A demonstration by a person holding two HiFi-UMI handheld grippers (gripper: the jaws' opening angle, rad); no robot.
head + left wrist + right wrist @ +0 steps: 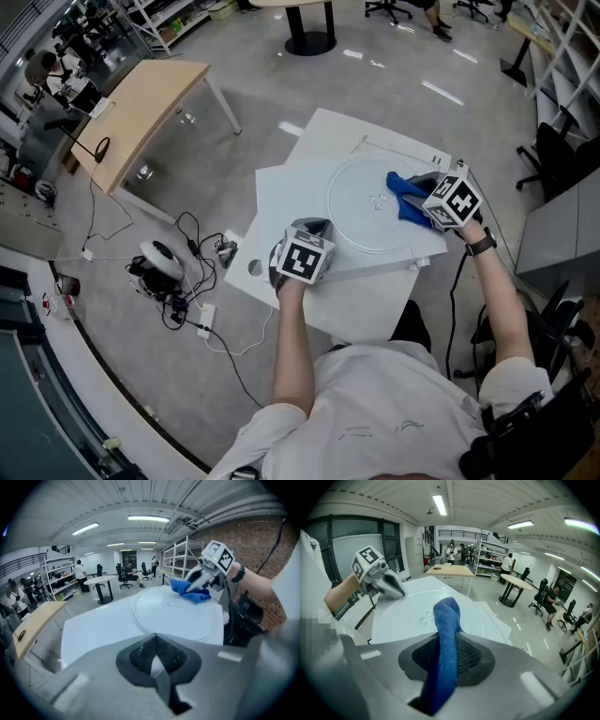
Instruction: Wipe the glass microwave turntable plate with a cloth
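The round clear glass turntable plate (367, 208) lies flat on a white table (291, 202). A blue cloth (405, 195) rests on the plate's right part, and my right gripper (424, 199) is shut on it. In the right gripper view the cloth (446, 620) sticks up from between the jaws, over the plate (405, 616). My left gripper (314, 232) sits at the plate's near left edge with its jaws shut and nothing seen in them. In the left gripper view the plate (178, 616) lies ahead, with the cloth (191, 591) at its far right.
A tan desk (141, 108) stands to the left. Cables and a white reel (161, 264) lie on the floor beside the table. A round pedestal table (309, 28) stands behind, with shelving (567, 56) and a black chair (553, 155) on the right.
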